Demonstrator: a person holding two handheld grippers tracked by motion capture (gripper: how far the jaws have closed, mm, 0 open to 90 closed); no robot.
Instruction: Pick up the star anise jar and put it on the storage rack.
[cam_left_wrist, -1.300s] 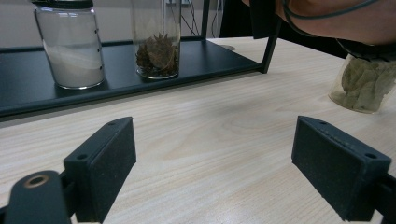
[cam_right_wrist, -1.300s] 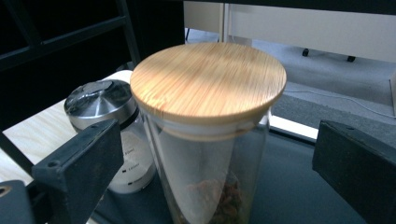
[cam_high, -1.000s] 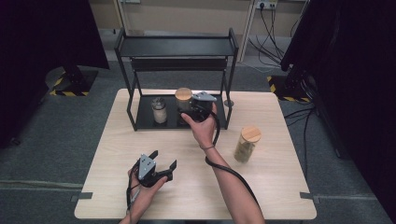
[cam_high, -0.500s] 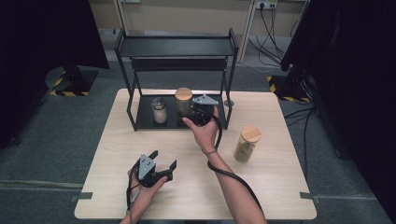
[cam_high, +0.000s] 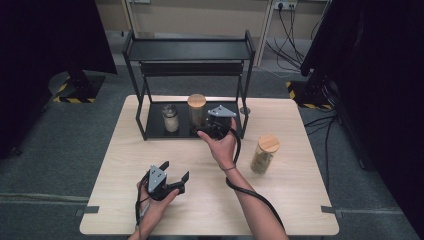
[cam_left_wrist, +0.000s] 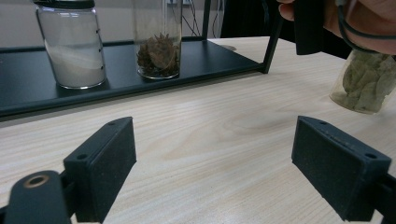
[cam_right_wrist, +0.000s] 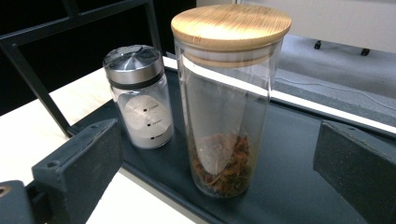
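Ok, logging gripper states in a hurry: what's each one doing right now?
Left gripper: open, holding nothing, low over the table.
Right gripper: open, jaws either side of the wooden-lidded jar, not gripping.

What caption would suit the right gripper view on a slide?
Open right gripper facing a bamboo-lidded glass jar beside a metal-capped shaker on the black shelf.
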